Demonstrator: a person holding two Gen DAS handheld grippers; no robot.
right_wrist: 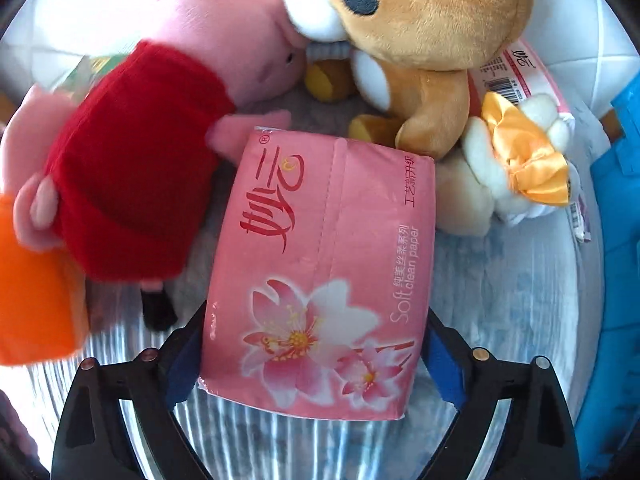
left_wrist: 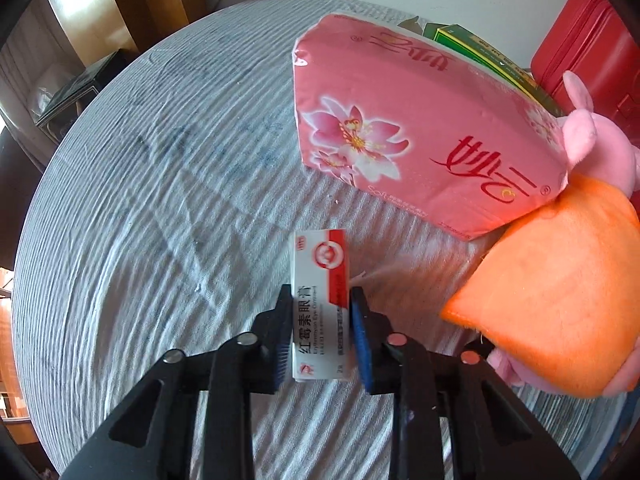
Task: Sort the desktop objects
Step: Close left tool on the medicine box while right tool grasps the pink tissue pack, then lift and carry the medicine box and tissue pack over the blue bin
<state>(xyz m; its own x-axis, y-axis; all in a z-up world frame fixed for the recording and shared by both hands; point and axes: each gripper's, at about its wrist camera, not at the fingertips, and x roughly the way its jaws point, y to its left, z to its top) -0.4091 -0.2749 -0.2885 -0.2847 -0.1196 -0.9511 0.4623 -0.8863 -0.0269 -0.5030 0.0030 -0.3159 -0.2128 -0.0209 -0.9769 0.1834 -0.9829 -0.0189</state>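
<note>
Between the blue-padded fingers of my left gripper [left_wrist: 322,320] sits a small white-and-red cardboard ointment box [left_wrist: 322,300], clamped on its long sides and held just above the grey-blue ribbed cloth surface [left_wrist: 140,200]. My right gripper [right_wrist: 316,356] has its fingers spread wide and pressed against the two sides of a pink plastic-wrapped tissue pack with a flower print [right_wrist: 324,268].

Left wrist view only: the tissue pack [left_wrist: 420,120] seen from the far side, tilted, with a green cardboard box [left_wrist: 488,56] and a red zippered case [left_wrist: 580,40] behind it, and an orange plush piece [left_wrist: 556,300] touching its lower corner.

Right wrist view only: a pink plush pig in a red dress [right_wrist: 136,160] lying just left of the pack, a brown plush bear [right_wrist: 420,40] beyond it, a cream plush toy with a yellow satin bow [right_wrist: 516,160] to the right, and a blue object [right_wrist: 620,240] at the frame edge.
</note>
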